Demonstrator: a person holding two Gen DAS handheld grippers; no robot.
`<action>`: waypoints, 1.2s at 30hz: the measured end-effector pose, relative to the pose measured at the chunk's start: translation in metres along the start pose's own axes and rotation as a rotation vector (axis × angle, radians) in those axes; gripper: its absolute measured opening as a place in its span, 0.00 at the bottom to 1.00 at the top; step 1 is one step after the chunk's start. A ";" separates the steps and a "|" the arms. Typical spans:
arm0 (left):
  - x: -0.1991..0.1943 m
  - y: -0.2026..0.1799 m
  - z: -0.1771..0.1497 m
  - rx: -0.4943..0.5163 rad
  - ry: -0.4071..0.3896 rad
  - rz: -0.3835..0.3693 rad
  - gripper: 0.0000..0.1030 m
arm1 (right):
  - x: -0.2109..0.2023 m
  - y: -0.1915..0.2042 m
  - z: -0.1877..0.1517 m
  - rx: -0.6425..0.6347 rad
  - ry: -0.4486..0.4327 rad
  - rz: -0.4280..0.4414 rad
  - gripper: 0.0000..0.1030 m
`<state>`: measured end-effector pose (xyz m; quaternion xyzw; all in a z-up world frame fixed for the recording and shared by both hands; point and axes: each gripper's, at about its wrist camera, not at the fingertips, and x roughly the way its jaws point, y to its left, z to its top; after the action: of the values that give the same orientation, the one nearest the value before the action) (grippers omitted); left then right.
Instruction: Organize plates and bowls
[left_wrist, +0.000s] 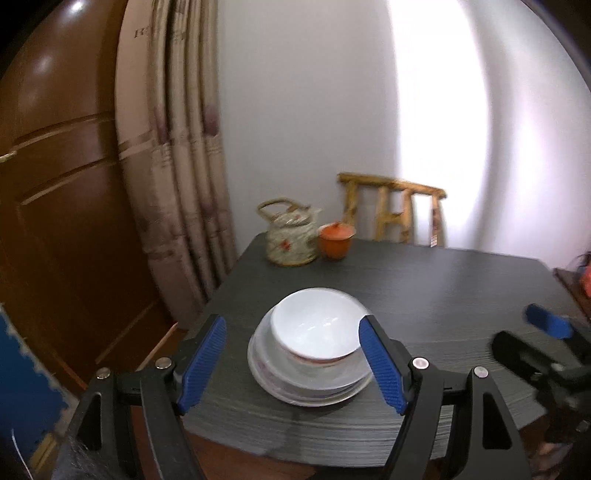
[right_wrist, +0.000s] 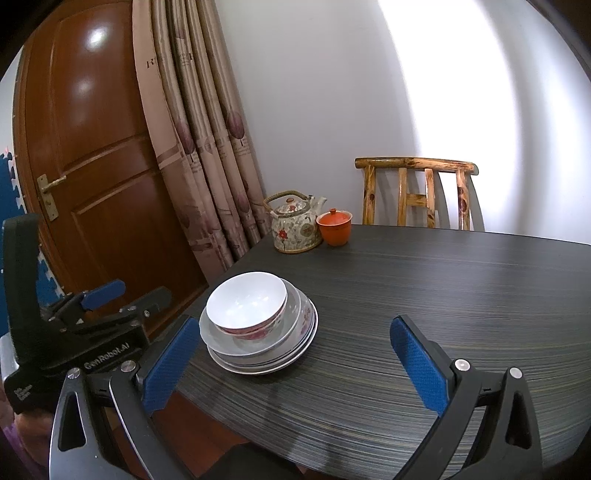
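A white bowl (left_wrist: 317, 325) with a red pattern outside sits upright on a stack of white plates (left_wrist: 295, 391) near the left edge of the dark table (left_wrist: 443, 295). In the left wrist view my left gripper (left_wrist: 292, 320) is open wide, its blue pads either side of the bowl and clear of it. My right gripper (left_wrist: 524, 336) shows at the right, over the table. In the right wrist view the bowl (right_wrist: 245, 301) and plates (right_wrist: 303, 332) lie ahead to the left. My right gripper (right_wrist: 294, 321) is open and holds nothing. The left gripper (right_wrist: 136, 291) hangs left of the stack.
A flowered teapot (right_wrist: 295, 229) and an orange lidded cup (right_wrist: 334, 229) stand at the table's far left corner. A wooden chair (right_wrist: 417, 195) is behind the table against the white wall. A curtain (right_wrist: 207, 147) and a brown door (right_wrist: 92, 166) are to the left.
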<state>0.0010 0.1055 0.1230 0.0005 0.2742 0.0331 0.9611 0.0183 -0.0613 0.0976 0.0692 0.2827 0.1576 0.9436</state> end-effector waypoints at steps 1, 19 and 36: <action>-0.003 -0.001 0.001 0.008 -0.013 0.003 0.74 | 0.000 0.000 0.000 0.001 -0.001 -0.002 1.00; -0.017 -0.007 0.011 0.006 -0.019 -0.007 0.78 | 0.002 -0.005 -0.001 0.029 0.006 0.004 1.00; 0.006 -0.008 -0.004 -0.005 0.068 0.017 0.78 | 0.009 -0.005 -0.006 0.035 0.035 0.004 1.00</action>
<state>0.0045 0.0974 0.1166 -0.0005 0.3064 0.0418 0.9510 0.0230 -0.0627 0.0869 0.0834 0.3020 0.1556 0.9368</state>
